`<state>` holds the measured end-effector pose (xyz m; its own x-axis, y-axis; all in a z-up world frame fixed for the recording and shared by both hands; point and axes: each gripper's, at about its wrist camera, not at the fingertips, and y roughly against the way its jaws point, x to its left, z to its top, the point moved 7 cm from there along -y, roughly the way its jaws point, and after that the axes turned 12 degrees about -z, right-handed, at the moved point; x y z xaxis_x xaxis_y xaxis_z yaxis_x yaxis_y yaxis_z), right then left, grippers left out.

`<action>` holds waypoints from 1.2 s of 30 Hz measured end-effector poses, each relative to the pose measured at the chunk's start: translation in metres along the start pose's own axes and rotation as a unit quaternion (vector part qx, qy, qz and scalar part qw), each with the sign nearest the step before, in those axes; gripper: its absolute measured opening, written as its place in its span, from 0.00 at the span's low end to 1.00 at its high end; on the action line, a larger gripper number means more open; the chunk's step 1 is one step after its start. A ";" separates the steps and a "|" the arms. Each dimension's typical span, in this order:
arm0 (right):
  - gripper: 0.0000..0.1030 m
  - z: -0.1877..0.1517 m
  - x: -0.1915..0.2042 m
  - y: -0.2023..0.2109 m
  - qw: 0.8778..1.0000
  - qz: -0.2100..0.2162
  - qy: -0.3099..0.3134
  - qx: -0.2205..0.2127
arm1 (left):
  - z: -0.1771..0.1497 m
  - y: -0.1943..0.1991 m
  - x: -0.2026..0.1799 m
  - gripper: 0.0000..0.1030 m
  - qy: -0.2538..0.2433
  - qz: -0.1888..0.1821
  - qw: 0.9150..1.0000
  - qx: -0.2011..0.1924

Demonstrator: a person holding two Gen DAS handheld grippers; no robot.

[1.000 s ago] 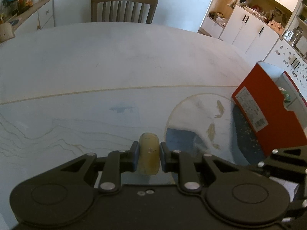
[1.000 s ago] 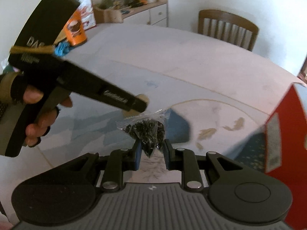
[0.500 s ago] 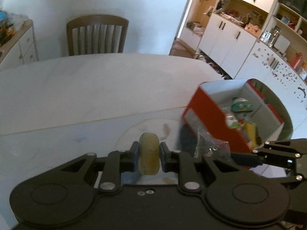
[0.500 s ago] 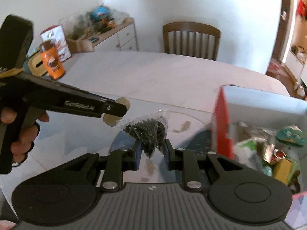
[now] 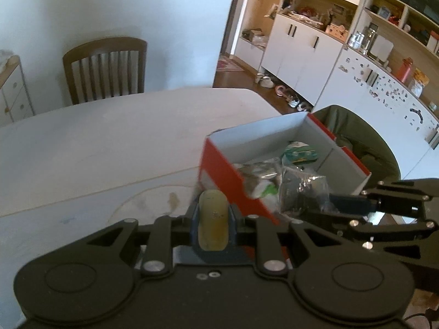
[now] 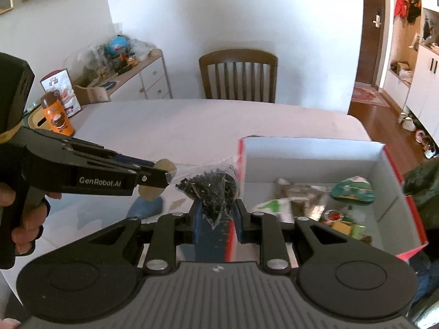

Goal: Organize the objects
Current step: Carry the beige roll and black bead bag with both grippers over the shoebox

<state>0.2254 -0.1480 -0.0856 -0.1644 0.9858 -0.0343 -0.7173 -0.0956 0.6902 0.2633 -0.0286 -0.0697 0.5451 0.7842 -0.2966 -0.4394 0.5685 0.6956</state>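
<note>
Now that both grippers have swung over to the red box (image 6: 389, 164), drop-off looks close. Left gripper (image 5: 212, 220) is clamped on a pale yellowish disc (image 5: 212, 219), just short of the box's near wall. Right gripper (image 6: 216, 213) pinches a clear bag of black bits (image 6: 212, 189) at the box's left edge. A second ago the box sat way off right; now it's right in front, contents showing.

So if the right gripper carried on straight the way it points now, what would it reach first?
Probably the near left wall of the red box. The right gripper, shut on the bag of black bits, points at that corner; depth is unclear, so it might clear the rim.
</note>
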 end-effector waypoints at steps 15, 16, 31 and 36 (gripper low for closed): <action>0.22 -0.012 -0.101 0.004 1.000 -0.021 -0.019 -0.001 | 0.017 -0.052 -0.070 0.20 -0.022 -0.002 1.000 0.007; 0.22 -0.013 -0.107 0.004 1.000 -0.023 -0.021 -0.001 | 0.019 -0.056 -0.074 0.20 -0.023 -0.002 1.000 0.008; 0.22 -0.026 -0.184 -0.032 0.998 -0.056 -0.021 0.031 | 0.026 -0.126 -0.115 0.20 -0.044 0.000 0.998 0.044; 0.22 -0.026 -0.191 -0.055 0.997 -0.055 -0.014 0.048 | 0.026 -0.147 -0.114 0.20 -0.046 0.008 0.997 0.056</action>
<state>0.2782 -0.3352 -0.1359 -0.0688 0.9932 -0.0937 -0.6613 0.0249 0.7497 0.2841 -0.2077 -0.1213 0.6043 0.7639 -0.2265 -0.3687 0.5201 0.7704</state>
